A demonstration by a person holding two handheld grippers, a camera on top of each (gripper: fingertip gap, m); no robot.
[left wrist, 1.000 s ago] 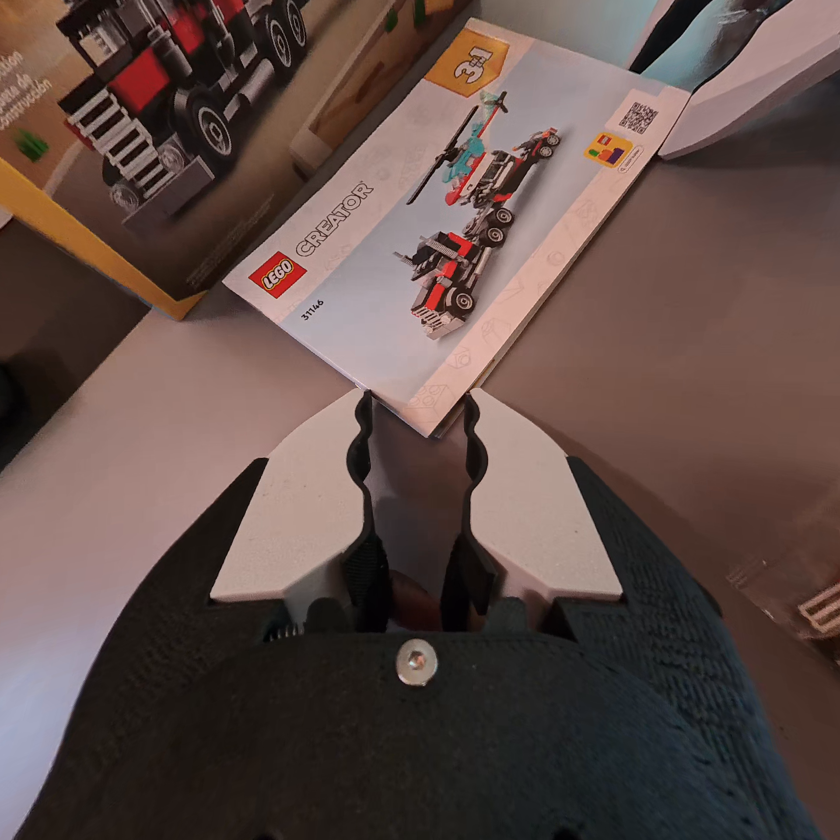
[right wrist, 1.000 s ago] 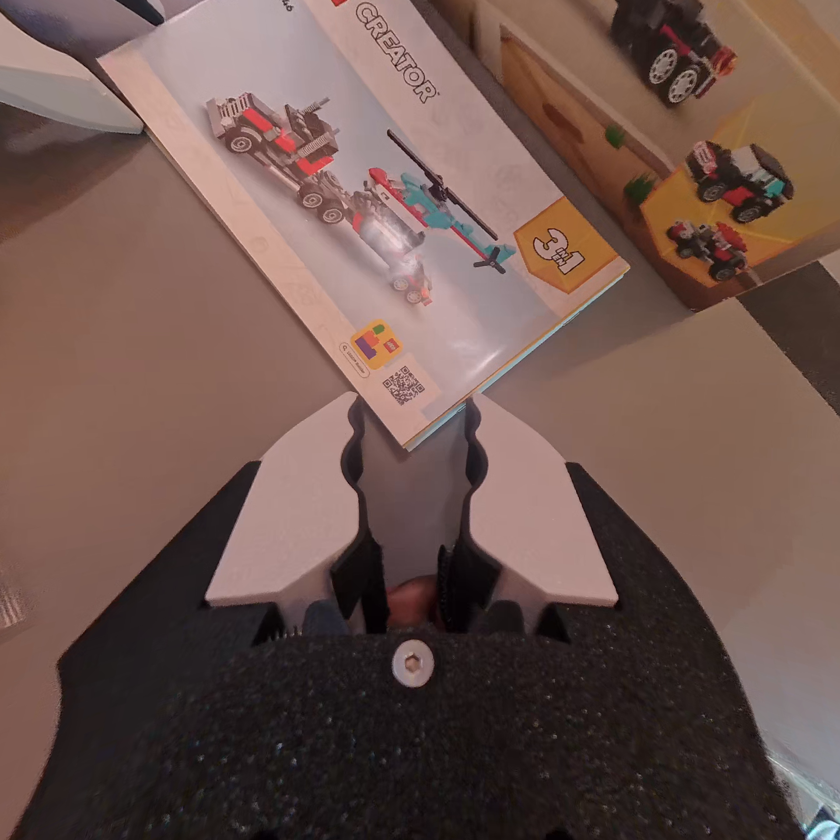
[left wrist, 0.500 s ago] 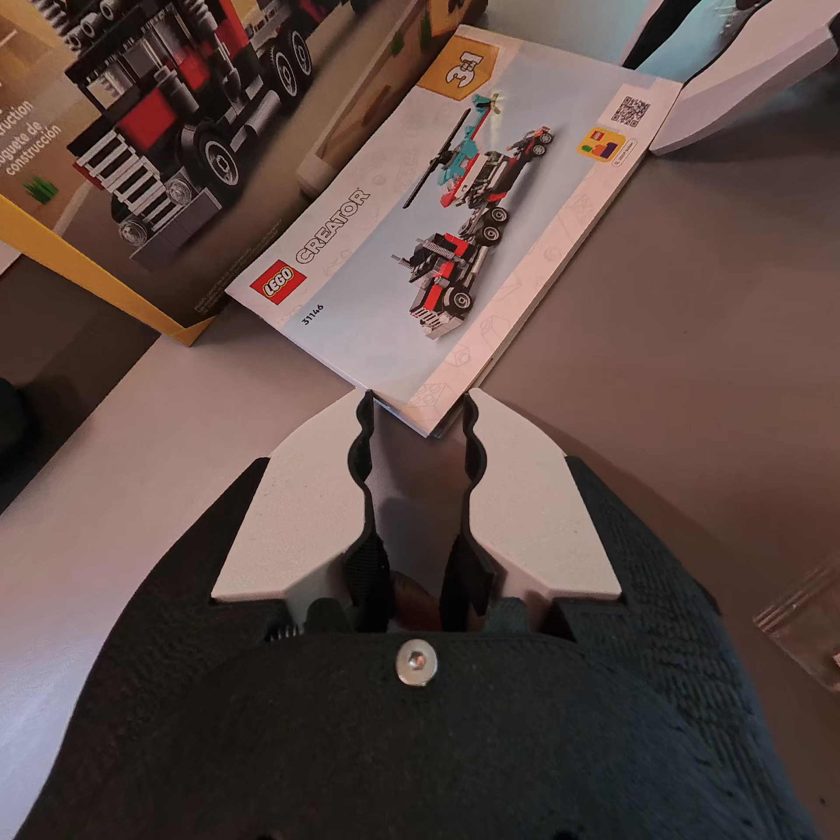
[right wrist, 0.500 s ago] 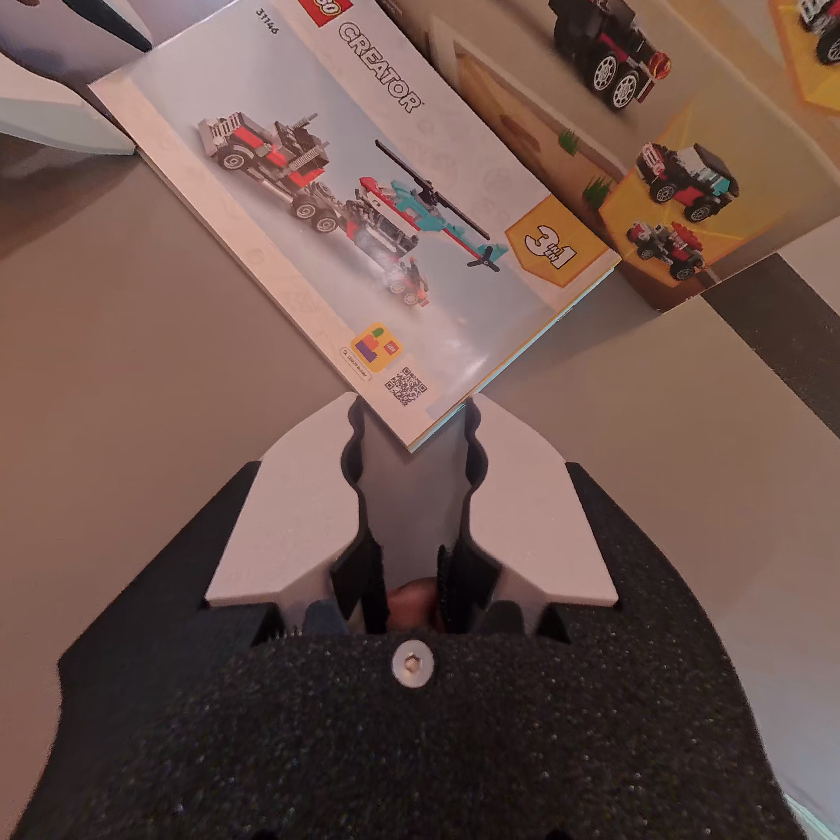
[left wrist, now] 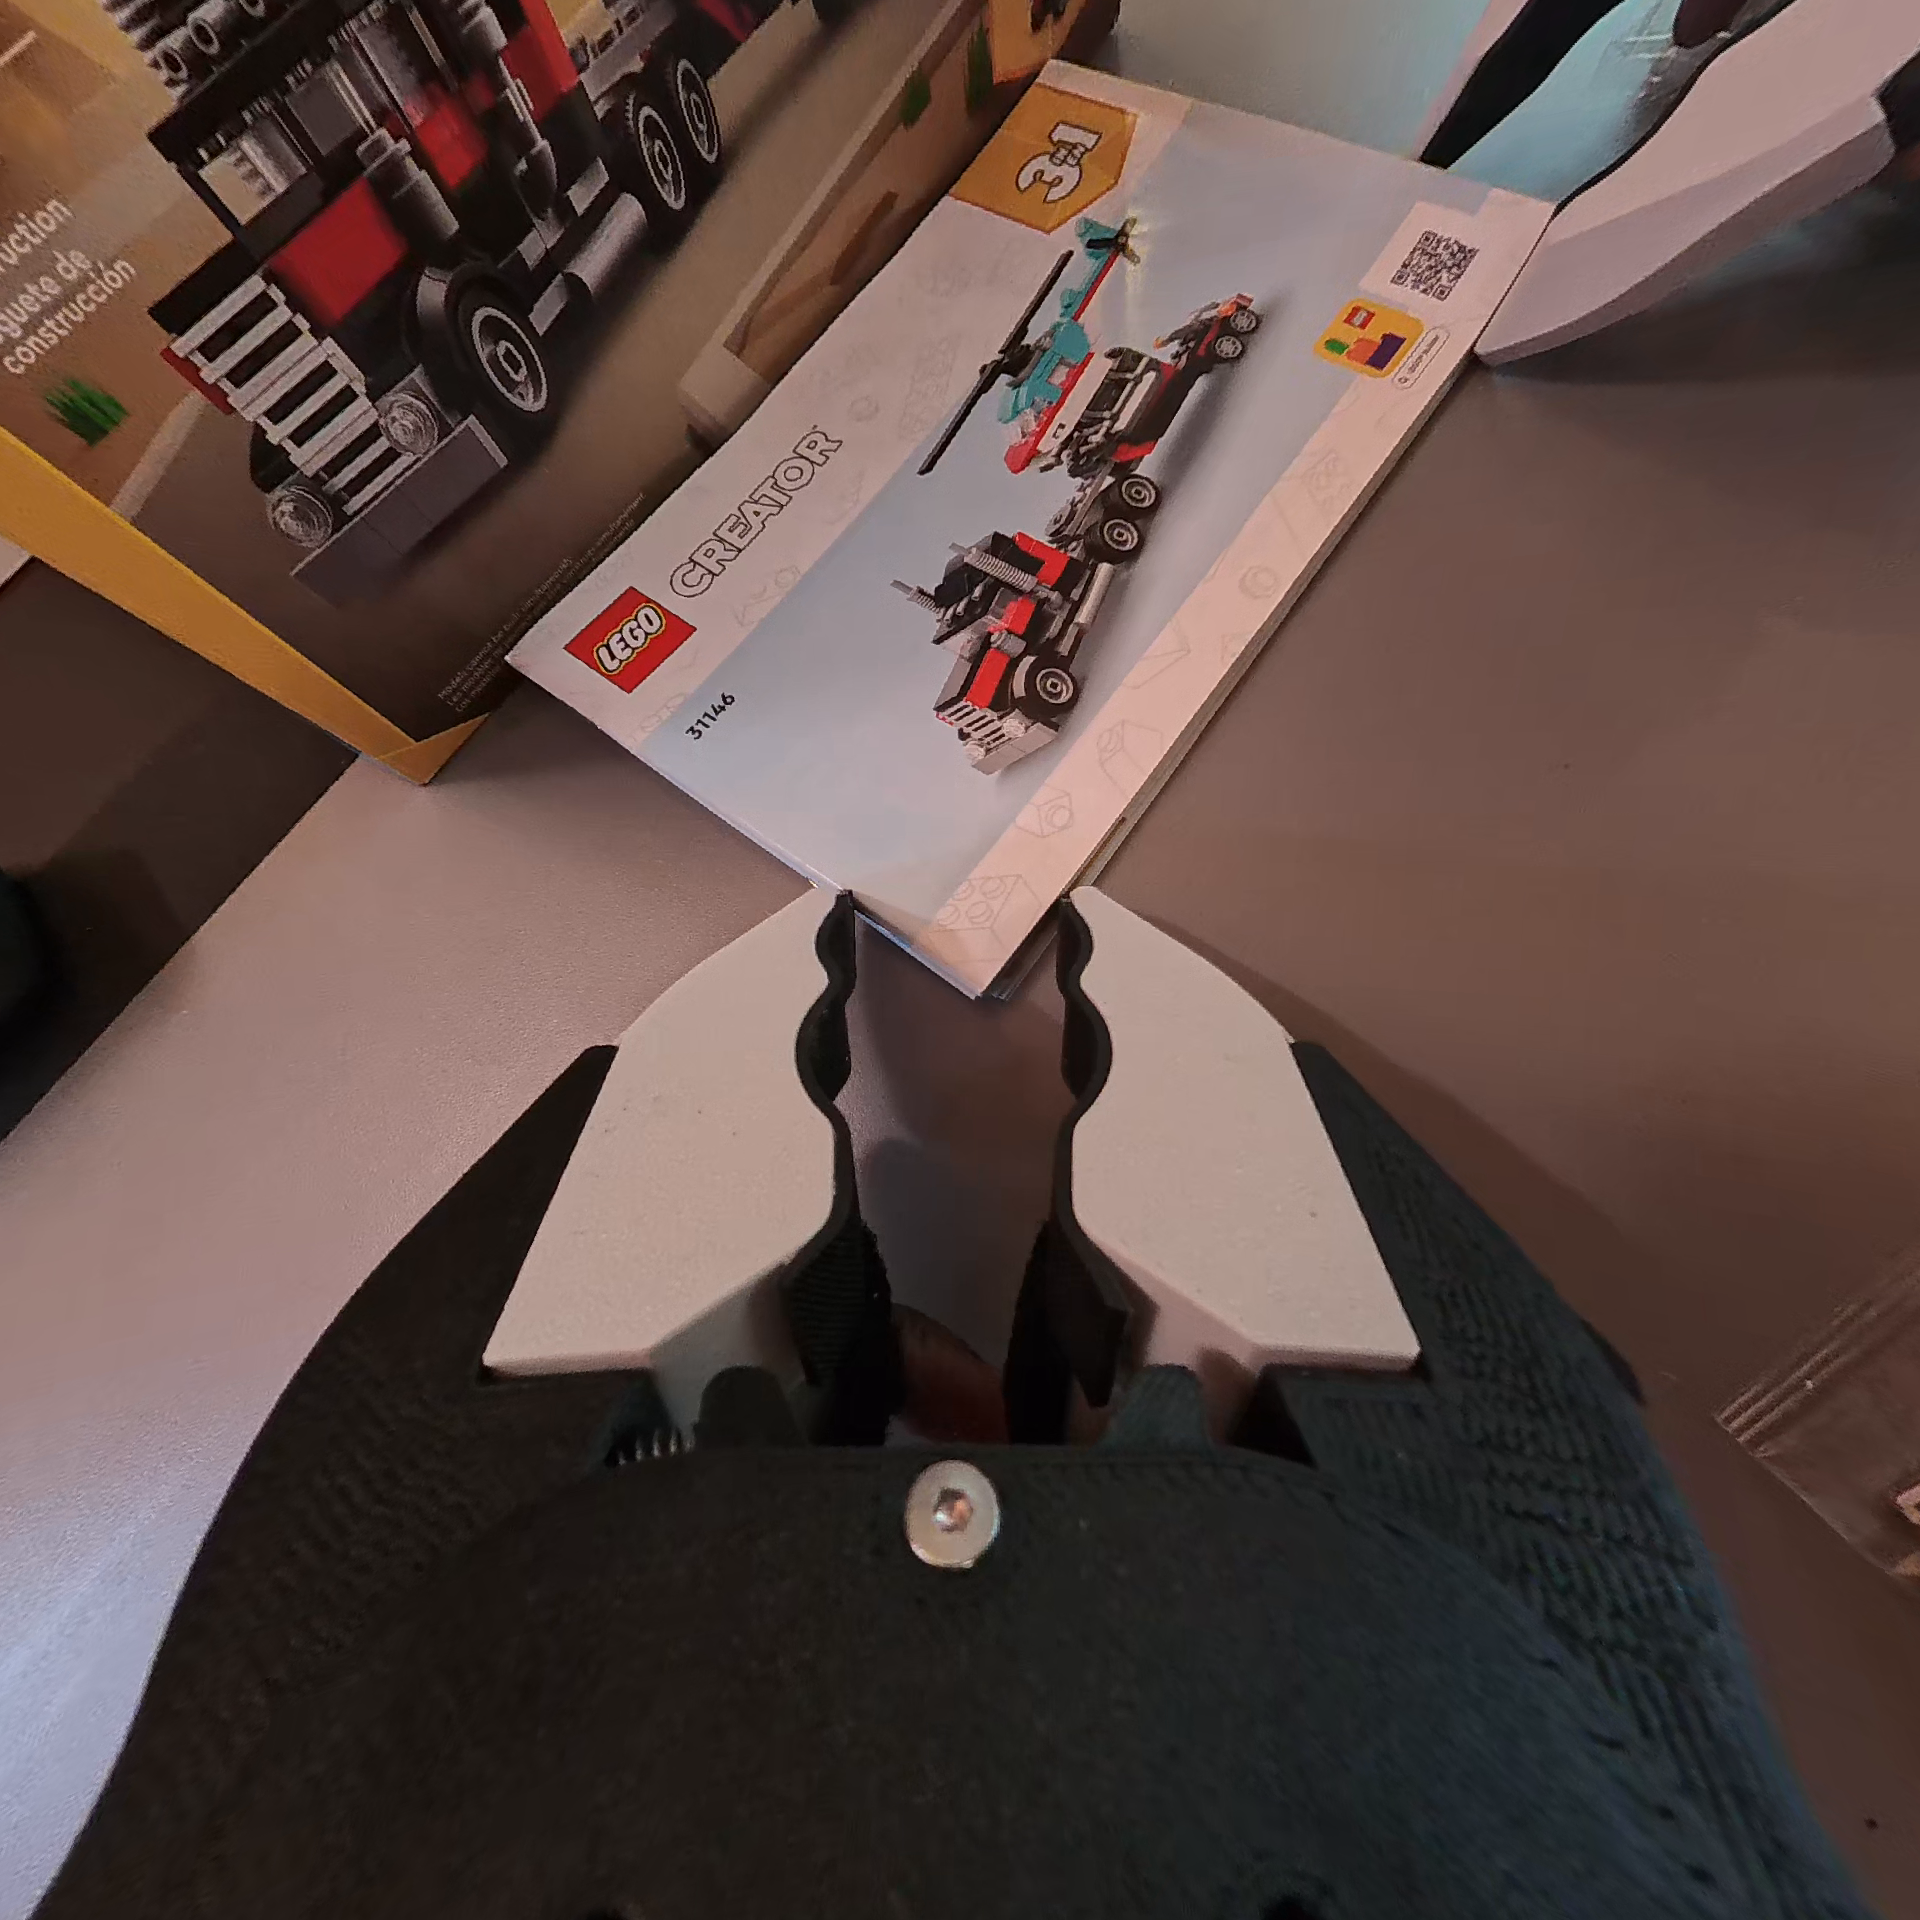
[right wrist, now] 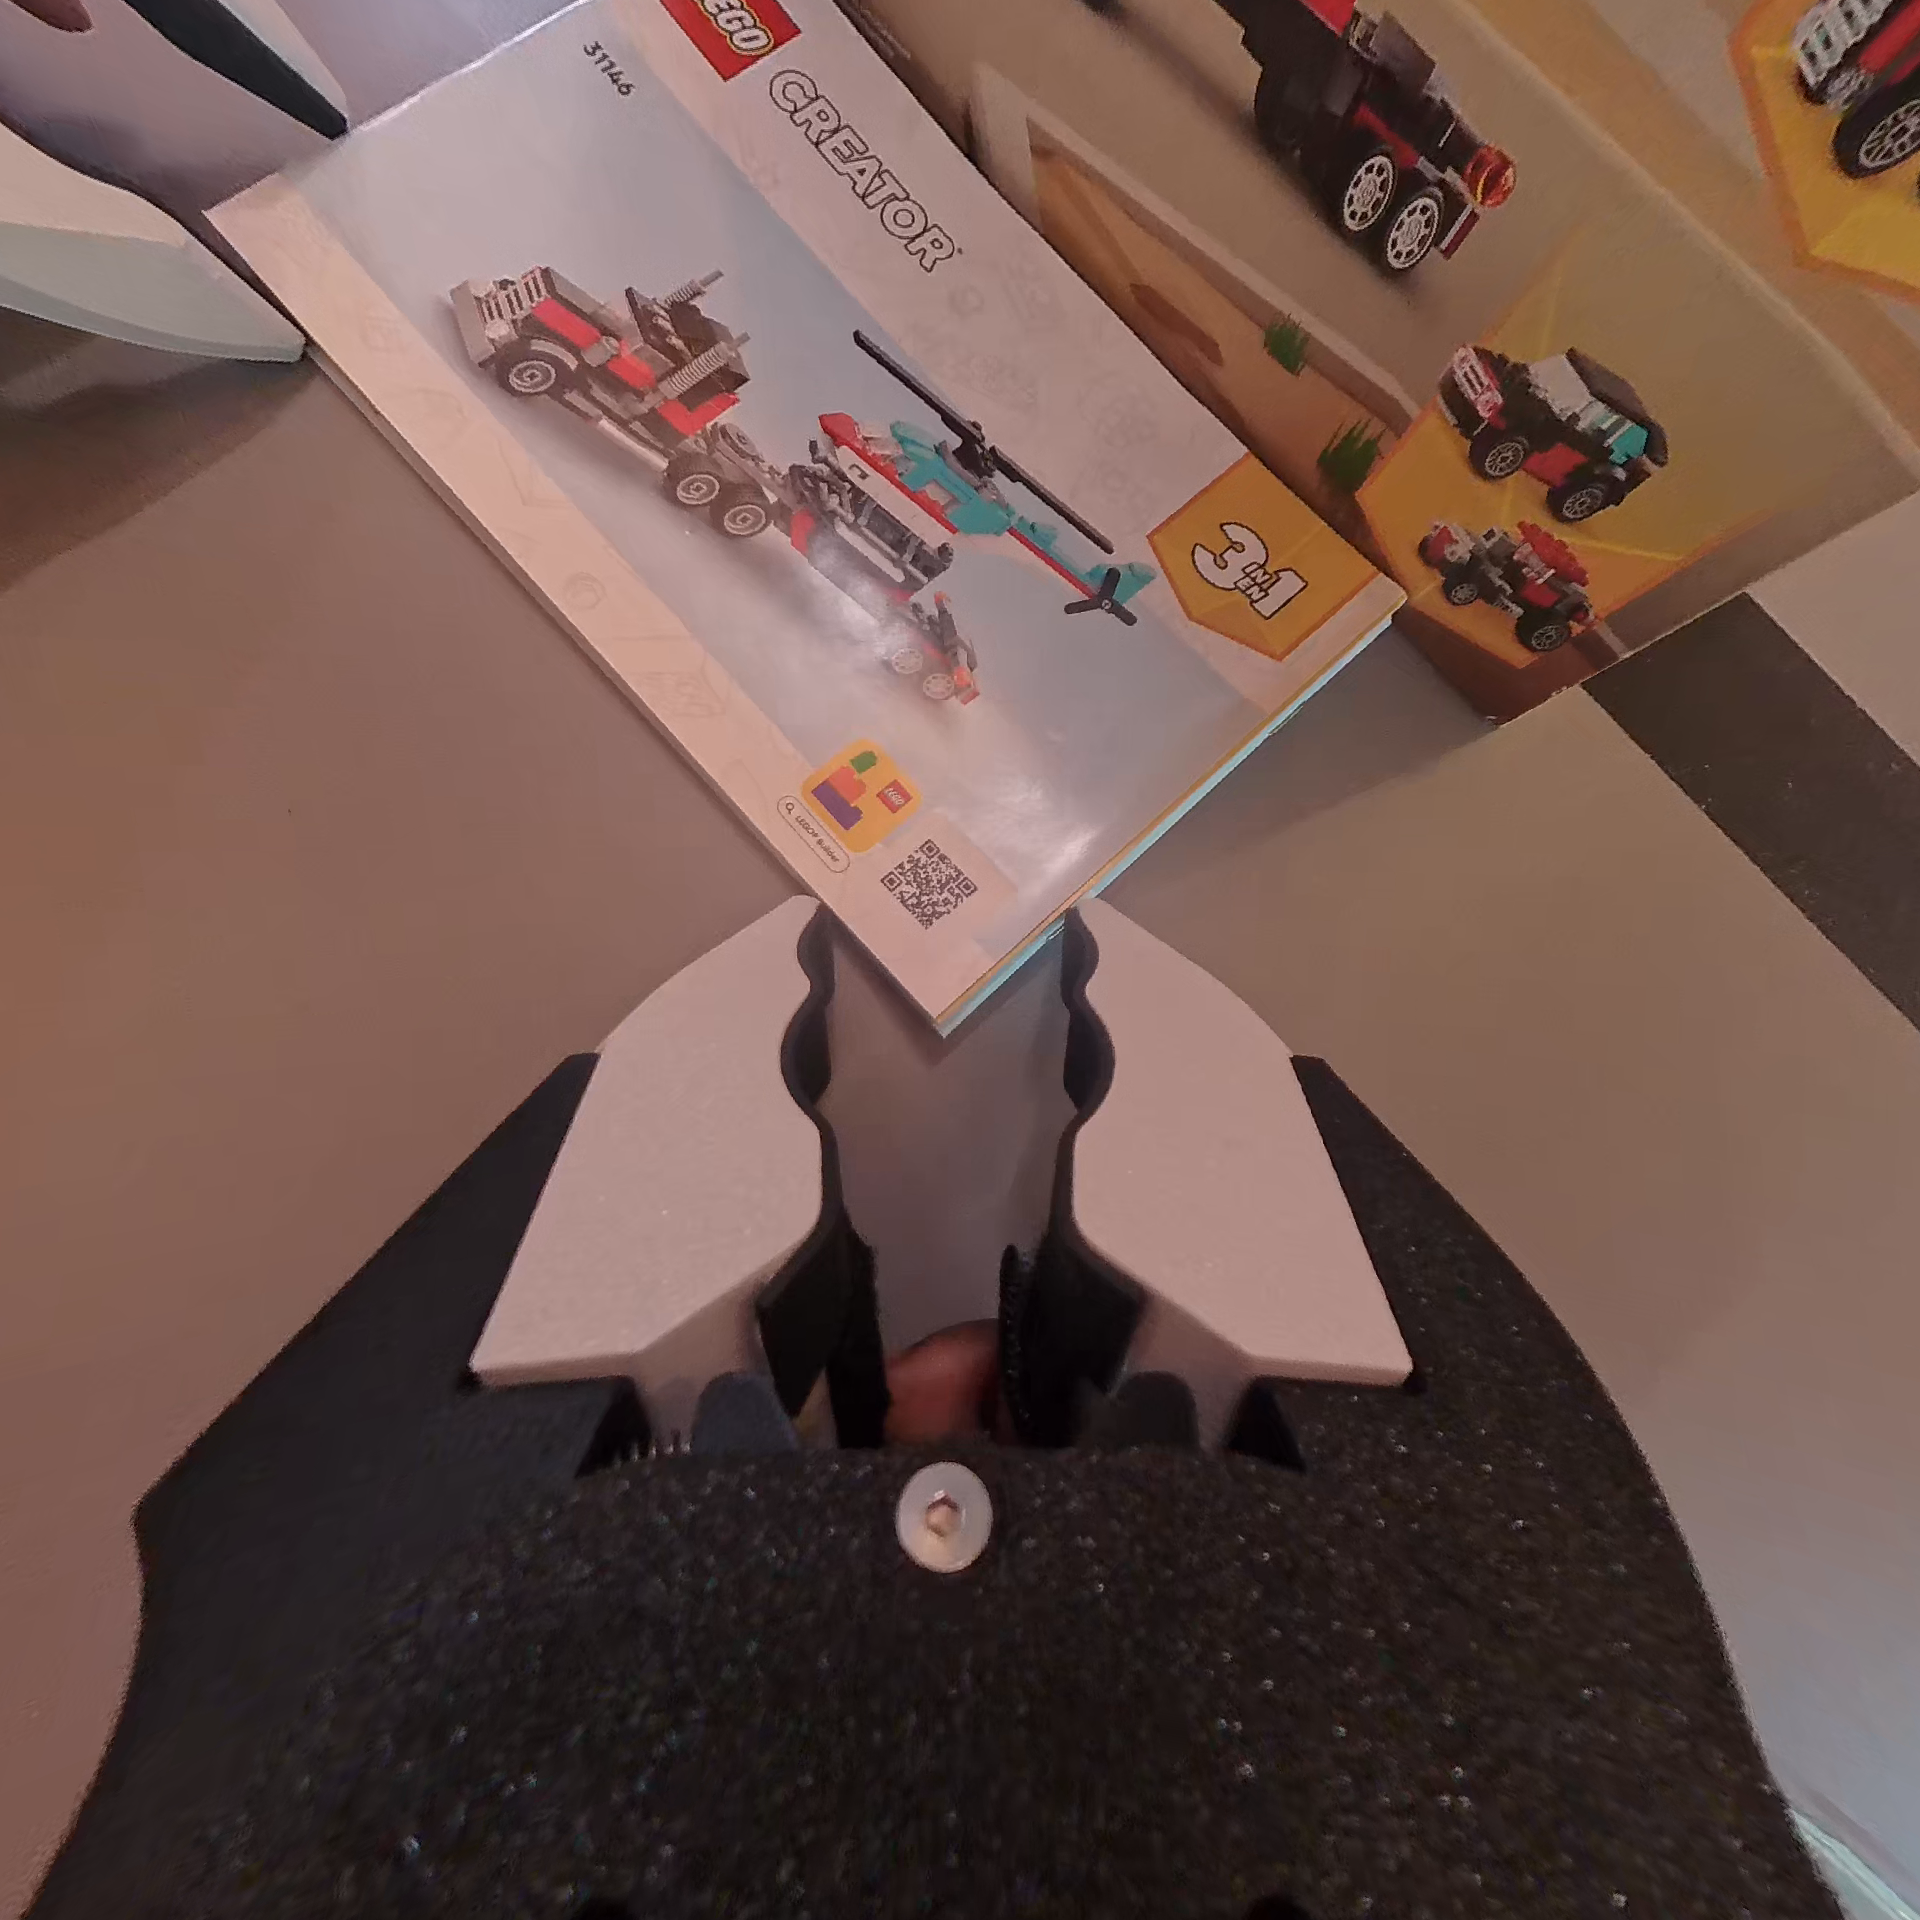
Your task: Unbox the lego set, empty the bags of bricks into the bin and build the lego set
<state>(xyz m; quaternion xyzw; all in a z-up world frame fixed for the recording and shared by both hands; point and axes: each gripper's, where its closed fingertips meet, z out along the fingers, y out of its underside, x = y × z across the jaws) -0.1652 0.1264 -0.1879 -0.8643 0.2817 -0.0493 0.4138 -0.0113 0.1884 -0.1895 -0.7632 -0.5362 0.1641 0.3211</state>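
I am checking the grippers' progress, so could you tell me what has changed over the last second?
Both views have slid slightly along the instruction booklet, showing more of the box. Nothing was gripped or released: the left gripper and right gripper remain open at opposite booklet corners.

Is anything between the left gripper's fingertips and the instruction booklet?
No. In the left wrist view the left gripper stands open at the instruction booklet's near corner, which already pokes between the fingertips over bare grey table.

Pale blue booklet (left wrist: 997,540) with red-black truck; yellow-edged box (left wrist: 312,343); grey worktop (left wrist: 1558,831); white-fingered black grippers
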